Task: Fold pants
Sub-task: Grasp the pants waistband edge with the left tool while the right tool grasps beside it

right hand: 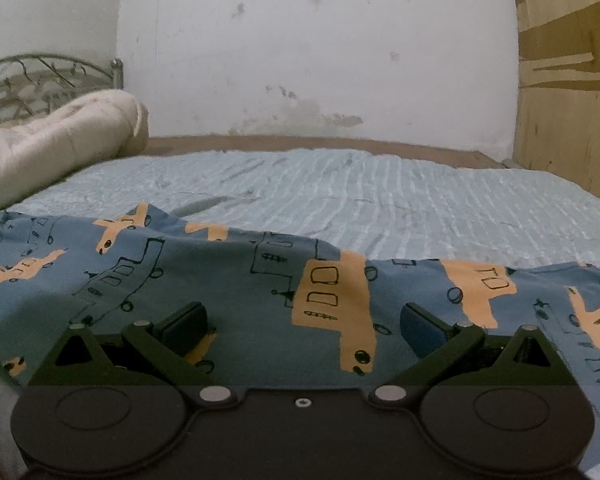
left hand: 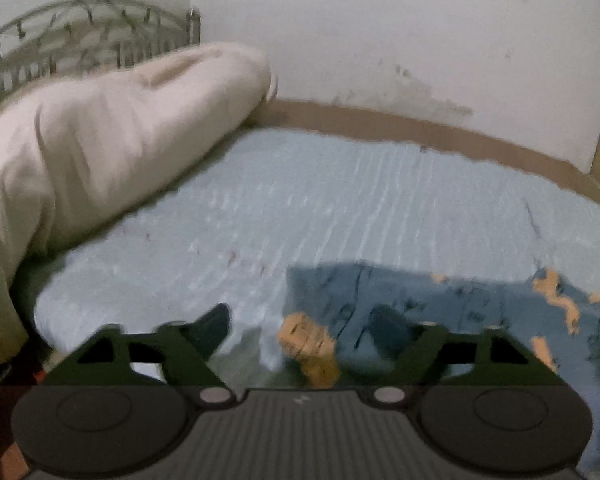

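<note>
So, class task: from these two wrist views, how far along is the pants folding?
Done: the blue cotton pants with orange vehicle prints lie spread, rumpled, on the pale blue ribbed bedsheet. No fold shows. In hand: nothing; the left hand-held gripper and right hand-held gripper are open over the fabric. Left: grasping an edge and every fold.

The right gripper (right hand: 303, 322) hangs low over the blue pants (right hand: 236, 280) with orange vehicle prints, its jaws wide apart. The pants lie spread on the light blue bedsheet (right hand: 380, 196). A cream pillow (right hand: 56, 144) rests far left.
</note>
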Available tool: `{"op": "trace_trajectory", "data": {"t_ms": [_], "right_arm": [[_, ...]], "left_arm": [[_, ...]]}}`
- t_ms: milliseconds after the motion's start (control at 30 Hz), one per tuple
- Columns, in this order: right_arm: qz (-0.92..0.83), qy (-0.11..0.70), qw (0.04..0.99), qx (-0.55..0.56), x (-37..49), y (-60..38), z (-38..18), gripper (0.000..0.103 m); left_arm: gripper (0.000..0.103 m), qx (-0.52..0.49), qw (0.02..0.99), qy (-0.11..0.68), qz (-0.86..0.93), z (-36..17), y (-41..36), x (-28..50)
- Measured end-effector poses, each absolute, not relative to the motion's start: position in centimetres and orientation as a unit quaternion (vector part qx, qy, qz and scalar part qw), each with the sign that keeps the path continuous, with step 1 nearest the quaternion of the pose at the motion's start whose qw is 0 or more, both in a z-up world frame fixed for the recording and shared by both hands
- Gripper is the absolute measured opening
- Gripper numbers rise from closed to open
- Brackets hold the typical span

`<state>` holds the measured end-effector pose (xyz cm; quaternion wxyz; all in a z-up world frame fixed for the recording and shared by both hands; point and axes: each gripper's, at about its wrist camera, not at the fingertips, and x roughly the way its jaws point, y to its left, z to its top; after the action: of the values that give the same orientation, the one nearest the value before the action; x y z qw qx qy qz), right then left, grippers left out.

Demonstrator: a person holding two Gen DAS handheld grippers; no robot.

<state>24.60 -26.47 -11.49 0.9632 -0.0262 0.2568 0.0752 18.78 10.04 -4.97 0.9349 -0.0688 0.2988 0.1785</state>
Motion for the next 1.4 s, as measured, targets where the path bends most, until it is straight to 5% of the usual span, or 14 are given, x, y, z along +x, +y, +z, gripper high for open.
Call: {"op": "trace_trajectory", "data": {"t_ms": [233, 533, 833, 1200, 1400], "right_arm": [[0.137, 0.232, 0.963, -0.007, 28.5, -21.3, -5.9, 0.102], [0.224, 0.309, 0.92, -0.091, 35.8, -11.9, -8.8, 0.102], [0.076, 0.314, 0.939, -0.118, 38.9, -13.1, -11.5, 0.102], [0.174, 0.277, 0.94, -0.102, 29.3, -16.2, -9.5, 0.102], [0.087, 0.287, 0.947, -0.115, 24.2, -22.1, -11.3, 0.102]], "left_arm": [[0.099, -0.069, 0.949, 0.278, 0.131, -4.2, 6.7, 22.1], [0.099, -0.016, 0.929, 0.355, 0.102, -9.3, 4.4, 22.1], [0.098, -0.006, 0.931, 0.357, 0.081, -9.6, 4.7, 21.2], [0.098, 0.004, 0.931, 0.357, 0.076, -9.5, 4.6, 21.0], [0.099, 0.028, 0.929, 0.361, 0.074, -8.7, 4.1, 20.7]]}}
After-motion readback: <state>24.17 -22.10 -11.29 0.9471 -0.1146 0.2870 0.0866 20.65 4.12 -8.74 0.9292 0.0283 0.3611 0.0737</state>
